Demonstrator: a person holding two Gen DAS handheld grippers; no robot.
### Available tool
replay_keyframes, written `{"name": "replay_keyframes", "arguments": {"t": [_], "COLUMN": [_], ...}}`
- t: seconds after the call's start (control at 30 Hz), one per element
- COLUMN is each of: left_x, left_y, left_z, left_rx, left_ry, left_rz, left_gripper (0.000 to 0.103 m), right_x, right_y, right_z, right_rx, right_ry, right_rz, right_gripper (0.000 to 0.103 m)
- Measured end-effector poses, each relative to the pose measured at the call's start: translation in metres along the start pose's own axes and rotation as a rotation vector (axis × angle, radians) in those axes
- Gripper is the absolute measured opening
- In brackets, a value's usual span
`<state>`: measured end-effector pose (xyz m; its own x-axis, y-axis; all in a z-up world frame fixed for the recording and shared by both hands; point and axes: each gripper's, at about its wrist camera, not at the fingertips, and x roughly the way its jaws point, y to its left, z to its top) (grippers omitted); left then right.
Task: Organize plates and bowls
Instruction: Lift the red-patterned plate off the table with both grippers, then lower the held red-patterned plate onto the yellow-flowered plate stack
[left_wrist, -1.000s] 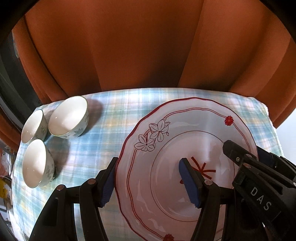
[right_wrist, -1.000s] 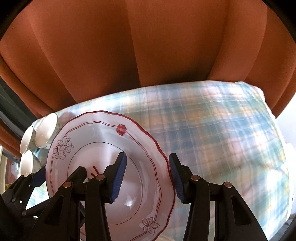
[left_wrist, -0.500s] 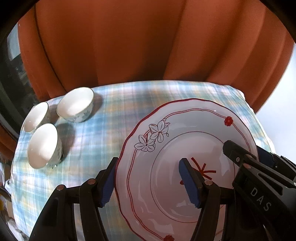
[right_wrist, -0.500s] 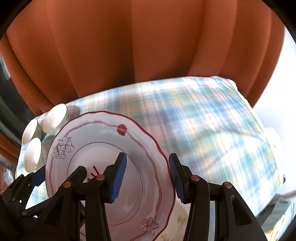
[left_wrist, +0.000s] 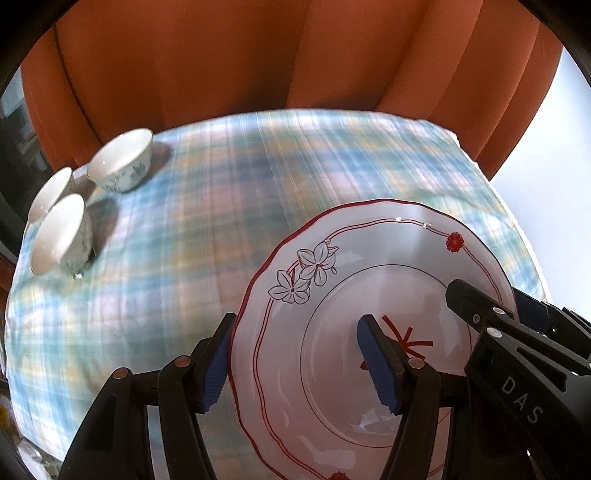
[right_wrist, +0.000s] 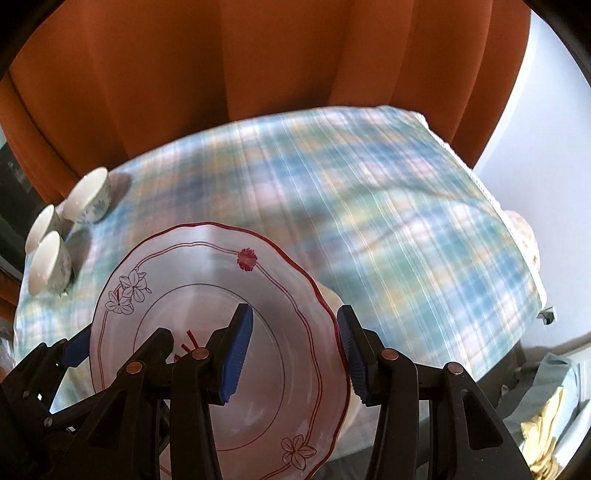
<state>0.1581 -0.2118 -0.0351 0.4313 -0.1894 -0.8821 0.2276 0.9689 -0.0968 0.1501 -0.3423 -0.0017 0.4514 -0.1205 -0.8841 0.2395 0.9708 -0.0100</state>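
Observation:
A white plate with a red rim and flower drawings (left_wrist: 332, 295) is held in the air above the table between both grippers. My left gripper (left_wrist: 295, 362) grips its left rim, one finger under and one over. My right gripper (right_wrist: 295, 354) grips its right rim (right_wrist: 258, 280) the same way. Three small white bowls (left_wrist: 122, 162) stand grouped at the table's far left corner, and they show in the right wrist view (right_wrist: 86, 201) too.
The table wears a blue-green plaid cloth (left_wrist: 258, 177). Orange curtains (left_wrist: 240, 55) hang right behind it. In the right wrist view, the table's right edge (right_wrist: 517, 240) drops off to a floor with a grey-green cloth heap (right_wrist: 546, 398).
Both grippers and the plate have risen and pulled back from the table. The bowls and cloth look smaller and farther, and more of the table's edges show.

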Motion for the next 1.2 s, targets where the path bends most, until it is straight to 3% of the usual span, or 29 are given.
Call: {"name": "replay_keyframes", "arguments": {"t": [0.4,0.7,1.2], "left_x": [0.036,0.055,0.06], "left_y": [-0.031,-0.04,-0.048], "left_z": [-0.024,-0.024,-0.018], "left_rx": [-0.03,-0.097,-0.134], "left_ry": [0.072,0.091,0.044], "left_rz": [0.08,0.113,0.22], "left_gripper": [0.067,0.067,0.071], "right_x": [0.043,0.062,0.087], "right_y": [-0.038,-0.047,-0.041], "right_z": [-0.024,-0.017,0.0], "right_rx": [-0.031,-0.088,-0.193], "right_ry": [0.096,0.121,0.139], "right_rz": [0.056,0.083,0.134], "right_gripper": [0.051,0.051,0.051]}}
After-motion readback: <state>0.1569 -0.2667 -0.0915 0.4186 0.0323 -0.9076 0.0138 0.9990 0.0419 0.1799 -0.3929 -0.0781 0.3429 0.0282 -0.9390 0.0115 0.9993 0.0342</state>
